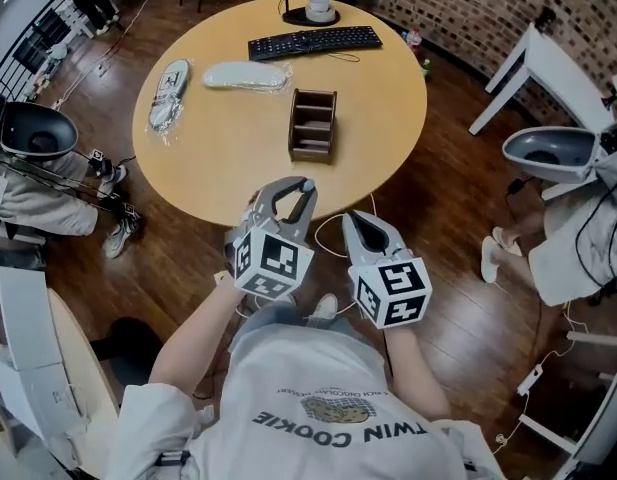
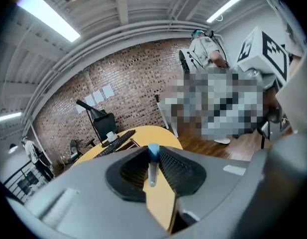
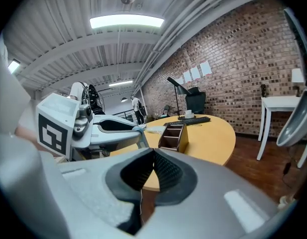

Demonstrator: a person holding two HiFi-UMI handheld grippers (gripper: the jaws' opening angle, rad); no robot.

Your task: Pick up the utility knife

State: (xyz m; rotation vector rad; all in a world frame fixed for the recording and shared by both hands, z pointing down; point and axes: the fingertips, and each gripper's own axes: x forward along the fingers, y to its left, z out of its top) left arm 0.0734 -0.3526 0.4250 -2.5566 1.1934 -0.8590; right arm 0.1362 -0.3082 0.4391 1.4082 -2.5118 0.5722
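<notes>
while the person in the pale t-shirt stands at the near edge of the round wooden table, the left gripper has its jaws clamped on the utility knife, a slim pale grey thing with a blue end; in the left gripper view it stands upright between the two ribbed black pads, the blue end poking up above them and the grey body running down between. from the head view the knife is in the air over the table's near rim, clear of the top. the right gripper hangs just beside the left one, a little nearer the person, off the table edge and above the wooden floor; its jaws are pressed together tip to tip, gripping nothing, as the right gripper view shows plainly. out on the table, well apart from both grippers, there is a dark wooden desk organizer with open compartments near the middle, a pale plastic-wrapped package and a second wrapped package beside it towards the far left, a black keyboard at the far side and a white cup on a black base behind it. a brick wall runs behind the table, and a white side table stands off to the right
</notes>
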